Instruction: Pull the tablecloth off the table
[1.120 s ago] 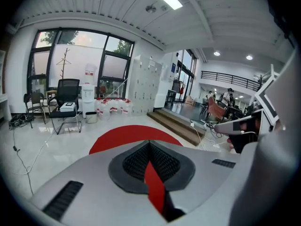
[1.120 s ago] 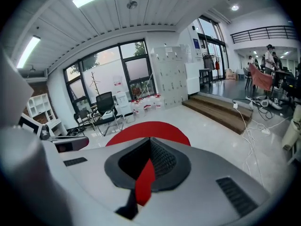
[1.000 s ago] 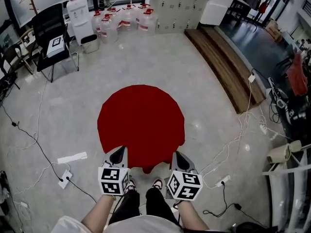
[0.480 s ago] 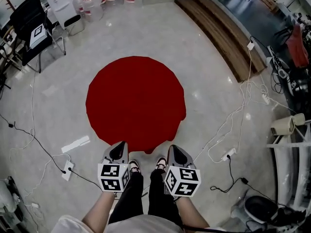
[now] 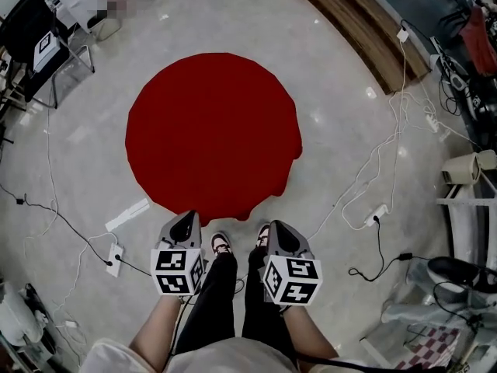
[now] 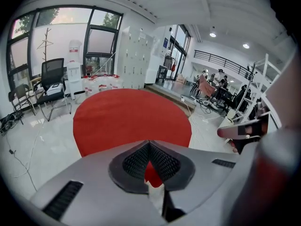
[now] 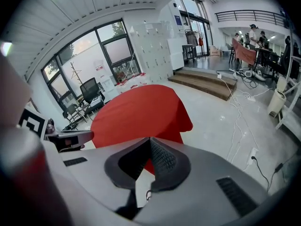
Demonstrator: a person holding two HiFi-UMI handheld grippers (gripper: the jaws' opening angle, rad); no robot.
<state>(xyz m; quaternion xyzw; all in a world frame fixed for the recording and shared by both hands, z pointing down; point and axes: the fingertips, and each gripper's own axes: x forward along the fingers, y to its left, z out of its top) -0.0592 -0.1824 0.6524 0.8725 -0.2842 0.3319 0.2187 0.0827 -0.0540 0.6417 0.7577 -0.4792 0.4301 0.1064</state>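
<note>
A pale glossy floor (image 5: pixel 342 107) fills the head view. The round red tablecloth (image 5: pixel 213 130) lies spread at centre frame, its hem drooping at the lower right. At lower centre, the left gripper (image 5: pixel 188 218) and the right gripper (image 5: pixel 274 227) point at the near hem. Both have their jaws pressed together and hold nothing.

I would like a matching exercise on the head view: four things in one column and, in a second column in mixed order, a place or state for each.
Things:
1. round red tablecloth
2. black office chair
3. long brown wooden step
4. left gripper

Place or state:
A. top right of the view
B. jaws shut
C. centre of the view
D. top left of the view

Pairs: 1-C, 2-D, 3-A, 4-B.
</note>
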